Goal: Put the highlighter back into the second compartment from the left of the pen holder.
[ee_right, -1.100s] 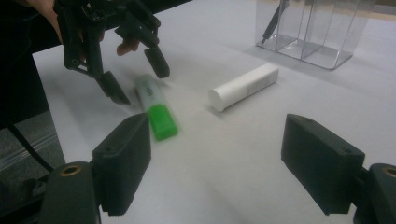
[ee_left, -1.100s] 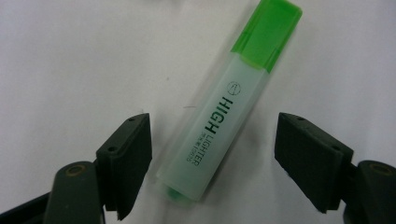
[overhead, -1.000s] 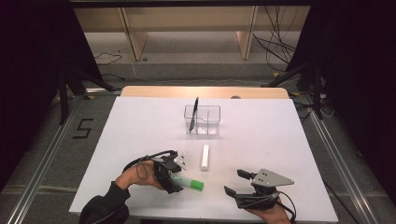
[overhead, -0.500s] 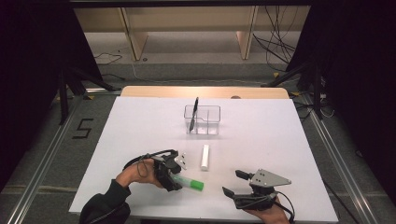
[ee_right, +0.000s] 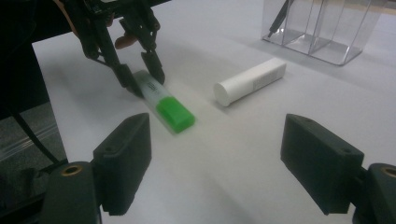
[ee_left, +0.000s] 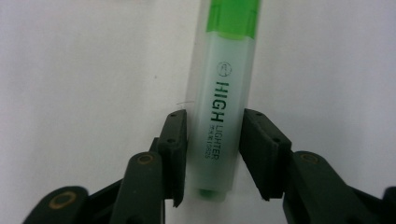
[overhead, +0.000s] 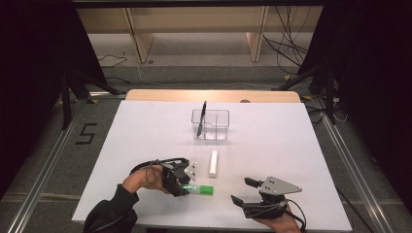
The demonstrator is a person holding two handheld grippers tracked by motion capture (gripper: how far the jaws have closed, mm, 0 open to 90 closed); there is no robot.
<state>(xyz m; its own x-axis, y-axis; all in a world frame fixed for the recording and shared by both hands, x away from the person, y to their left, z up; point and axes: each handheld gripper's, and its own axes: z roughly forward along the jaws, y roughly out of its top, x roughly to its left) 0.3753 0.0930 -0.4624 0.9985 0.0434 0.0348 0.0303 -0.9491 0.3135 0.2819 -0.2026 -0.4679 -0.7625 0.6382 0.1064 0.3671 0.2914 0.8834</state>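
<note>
The highlighter (ee_left: 224, 116), a flat translucent barrel with a glossy green cap, lies on the matte white table (overhead: 145, 141) near its front edge. The left gripper (ee_left: 212, 140), angled down, has just been closing; its ribbed black pads straddle the barrel's tail, left pad touching, right pad narrowly clear. The right gripper (ee_right: 215, 163) rests wide open, with bare tabletop between it and the white cylindrical tube (ee_right: 250, 81).

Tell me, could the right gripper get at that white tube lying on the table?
Probably yes. The right gripper stands open, and the white tube lies flat with bare table between them; the green highlighter lies off to one side.
</note>
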